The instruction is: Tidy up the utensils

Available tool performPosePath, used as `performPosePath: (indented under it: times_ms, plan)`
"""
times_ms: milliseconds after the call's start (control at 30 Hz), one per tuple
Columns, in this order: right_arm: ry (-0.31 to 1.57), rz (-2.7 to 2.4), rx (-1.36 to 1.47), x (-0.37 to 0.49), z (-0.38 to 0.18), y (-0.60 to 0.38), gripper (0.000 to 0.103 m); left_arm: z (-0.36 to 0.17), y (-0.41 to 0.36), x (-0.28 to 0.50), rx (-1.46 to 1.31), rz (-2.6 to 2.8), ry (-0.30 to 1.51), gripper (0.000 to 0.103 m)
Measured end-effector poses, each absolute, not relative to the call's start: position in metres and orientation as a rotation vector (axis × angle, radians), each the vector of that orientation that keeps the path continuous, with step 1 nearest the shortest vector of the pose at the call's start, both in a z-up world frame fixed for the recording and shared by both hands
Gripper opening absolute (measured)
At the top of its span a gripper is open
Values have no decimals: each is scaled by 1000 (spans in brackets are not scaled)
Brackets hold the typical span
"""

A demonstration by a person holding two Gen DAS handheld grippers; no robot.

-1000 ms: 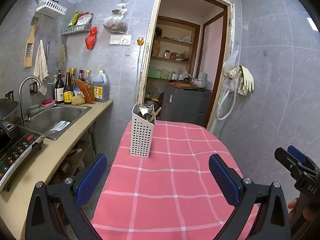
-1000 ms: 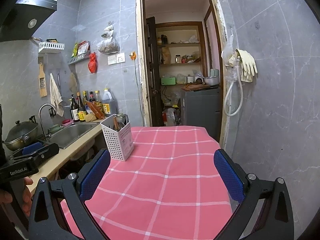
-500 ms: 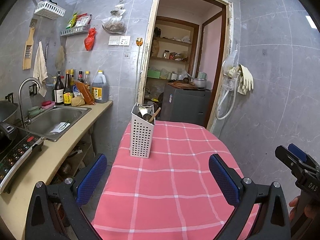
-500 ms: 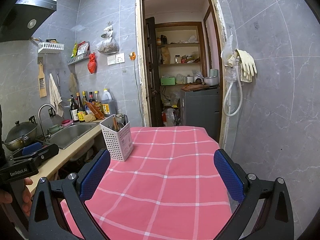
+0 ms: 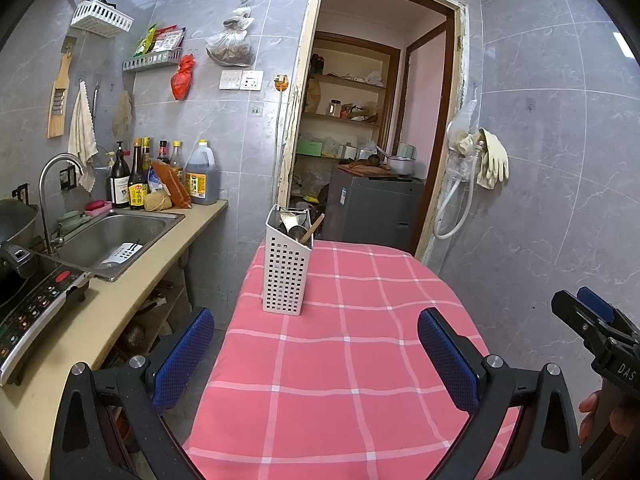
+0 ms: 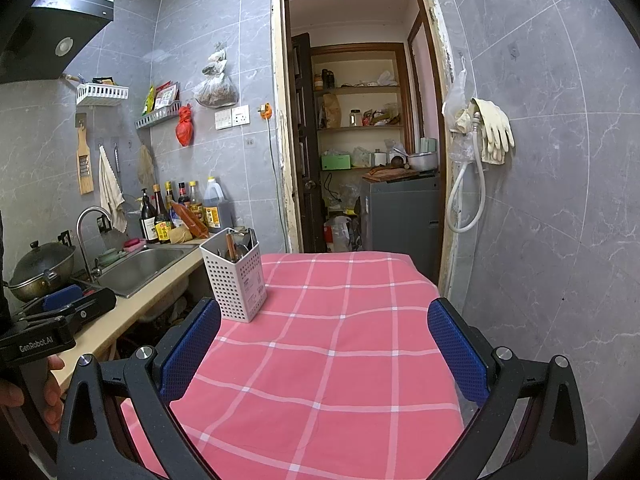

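Both hand-held grippers, left [image 5: 316,354] and right [image 6: 324,348], hover released and empty over the pink surface [image 5: 360,360], utensils [image 5: 298,226] already in the caddy [image 5: 285,276], so probably nothing remains to grasp.

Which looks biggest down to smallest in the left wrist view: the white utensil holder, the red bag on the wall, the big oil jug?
1. white utensil holder, though nearness to the camera inflates it
2. big oil jug
3. red bag

Left of you: steel sink [image 5: 116,236], bottles [image 5: 132,184] behind it.
Right wall: rubber gloves [image 6: 494,130], white hose [image 6: 464,204].
Ahead: open doorway [image 6: 356,140].
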State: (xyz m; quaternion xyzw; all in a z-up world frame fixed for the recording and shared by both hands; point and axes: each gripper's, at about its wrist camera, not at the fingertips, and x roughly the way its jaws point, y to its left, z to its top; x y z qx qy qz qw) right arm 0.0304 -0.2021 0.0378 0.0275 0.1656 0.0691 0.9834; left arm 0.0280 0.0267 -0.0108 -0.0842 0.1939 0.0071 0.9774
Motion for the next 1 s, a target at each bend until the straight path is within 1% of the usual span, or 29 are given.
performPosePath:
  times_ms: [1000]
  plan:
    - [334,138,56,30,38,-203,102,-13,35,27,-166,22,395,102]
